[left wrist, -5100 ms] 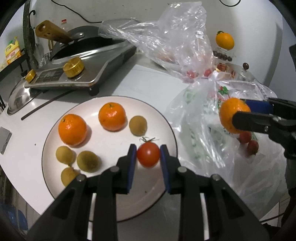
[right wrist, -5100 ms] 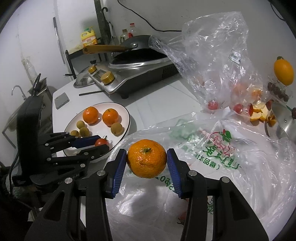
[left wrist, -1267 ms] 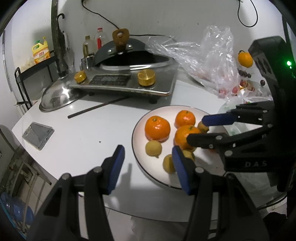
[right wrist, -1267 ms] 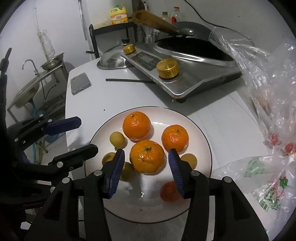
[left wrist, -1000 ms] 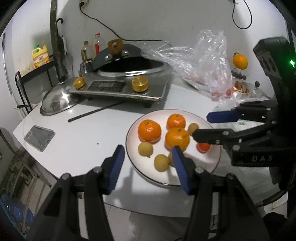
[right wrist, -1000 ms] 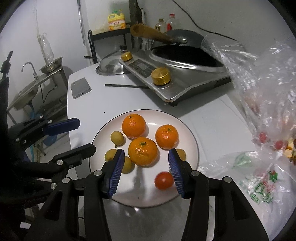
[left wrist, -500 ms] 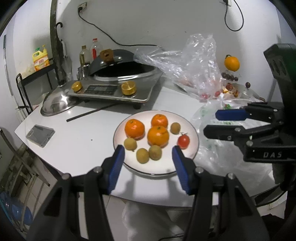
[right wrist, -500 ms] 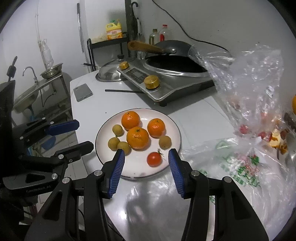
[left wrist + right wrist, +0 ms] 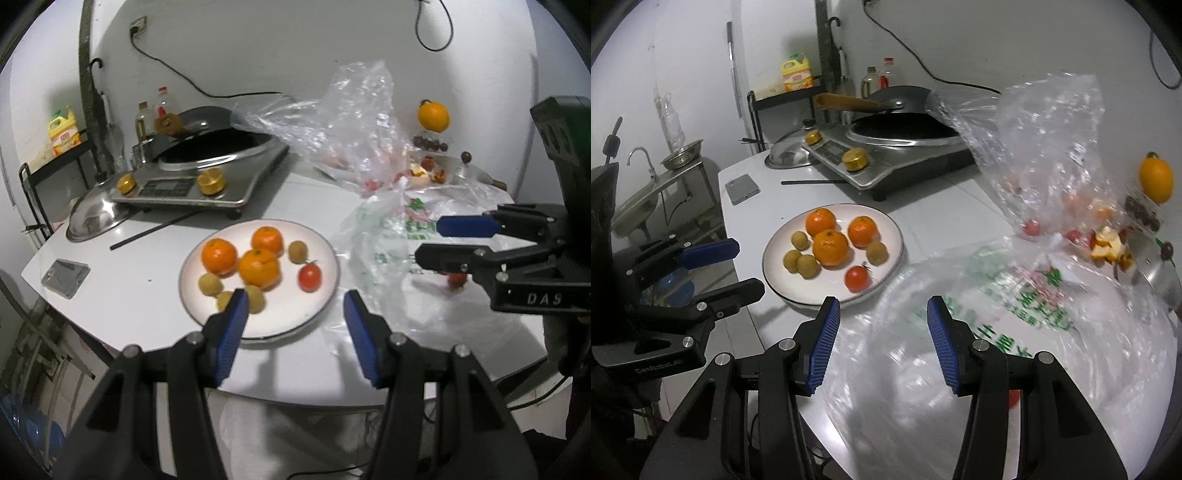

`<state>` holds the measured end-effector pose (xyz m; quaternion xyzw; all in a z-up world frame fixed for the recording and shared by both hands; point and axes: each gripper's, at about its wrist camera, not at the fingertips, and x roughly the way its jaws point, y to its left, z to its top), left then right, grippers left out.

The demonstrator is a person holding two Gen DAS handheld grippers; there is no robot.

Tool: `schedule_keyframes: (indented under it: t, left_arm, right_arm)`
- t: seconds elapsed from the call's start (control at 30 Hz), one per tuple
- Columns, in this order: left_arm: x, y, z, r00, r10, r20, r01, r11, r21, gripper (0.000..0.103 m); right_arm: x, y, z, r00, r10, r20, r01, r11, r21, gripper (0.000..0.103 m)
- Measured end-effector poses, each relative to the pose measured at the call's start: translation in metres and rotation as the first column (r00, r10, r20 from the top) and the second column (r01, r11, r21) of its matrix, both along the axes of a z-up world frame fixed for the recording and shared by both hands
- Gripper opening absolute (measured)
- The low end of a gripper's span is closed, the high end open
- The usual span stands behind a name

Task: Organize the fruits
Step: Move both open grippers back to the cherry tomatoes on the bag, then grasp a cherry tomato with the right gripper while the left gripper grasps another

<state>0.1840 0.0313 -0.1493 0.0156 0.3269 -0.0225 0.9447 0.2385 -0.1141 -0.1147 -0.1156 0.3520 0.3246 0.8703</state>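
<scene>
Change: both tongs have drawn back from the round white plate (image 9: 328,258); a second ago they hung close over the fruit, and the orange once carried in the right tongs lies on the plate.
Left tongs (image 9: 295,326): blue pads apart, nothing between them, hovering over the plate's near rim.
Right tongs (image 9: 881,339): blue pads apart and empty, above the printed clear plastic bag (image 9: 1015,314).
Plate contents: three oranges (image 9: 830,247) clustered in the middle, four small tan round fruits (image 9: 807,264) around them, one red tomato (image 9: 857,278) at the near side.
Plate position: on the white worktop (image 9: 938,206), between the steel induction cooker (image 9: 886,162) and the bag.
Elsewhere: a grey phone (image 9: 742,188) lies flat near the worktop's far-left edge.
</scene>
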Motion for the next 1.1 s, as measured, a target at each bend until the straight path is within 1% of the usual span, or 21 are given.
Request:
schedule_keyframes:
  t: [0.3, 0.5, 0.57, 0.6, 0.63, 0.97, 1.0, 1.07, 1.1]
  left_arm:
    - [0.006, -0.041, -0.001, 0.998, -0.067, -0.012, 0.068, 0.998, 0.019, 0.055]
    - [0.015, -0.068, -0.008, 0.993, -0.109, -0.039, 0.11, 0.993, 0.028, 0.055]
    - [0.017, -0.074, -0.01, 0.991, -0.124, -0.05, 0.126, 0.992, 0.027, 0.055]
    - [0.018, -0.078, -0.012, 0.99, -0.131, -0.054, 0.133, 0.991, 0.025, 0.055]
    - [0.02, -0.081, -0.013, 0.989, -0.137, -0.06, 0.138, 0.99, 0.024, 0.055]
    - [0.033, -0.105, -0.023, 0.981, -0.167, -0.093, 0.169, 0.985, 0.015, 0.055]
    - [0.034, -0.106, -0.023, 0.981, -0.168, -0.096, 0.17, 0.985, 0.015, 0.056]
    - [0.037, -0.109, -0.024, 0.98, -0.169, -0.101, 0.171, 0.985, 0.009, 0.067]
    - [0.038, -0.109, -0.024, 0.98, -0.17, -0.101, 0.171, 0.985, 0.002, 0.069]
  right_arm:
    - [0.0, -0.05, -0.01, 0.997, -0.07, -0.012, 0.07, 0.997, 0.009, 0.052]
    - [0.005, -0.078, -0.024, 0.993, -0.114, -0.029, 0.114, 0.993, -0.005, 0.051]
    - [0.007, -0.087, -0.03, 0.991, -0.126, -0.039, 0.126, 0.992, -0.009, 0.05]
    - [0.008, -0.09, -0.033, 0.991, -0.128, -0.042, 0.128, 0.992, -0.011, 0.046]
    - [0.01, -0.093, -0.037, 0.99, -0.134, -0.048, 0.133, 0.991, -0.018, 0.045]
    - [0.026, -0.101, -0.062, 0.985, -0.132, -0.108, 0.13, 0.991, -0.023, 0.045]
    - [0.028, -0.101, -0.063, 0.985, -0.133, -0.111, 0.131, 0.991, -0.024, 0.045]
    - [0.031, -0.102, -0.066, 0.984, -0.133, -0.122, 0.131, 0.991, -0.025, 0.045]
    - [0.033, -0.102, -0.068, 0.983, -0.131, -0.128, 0.129, 0.991, -0.026, 0.045]
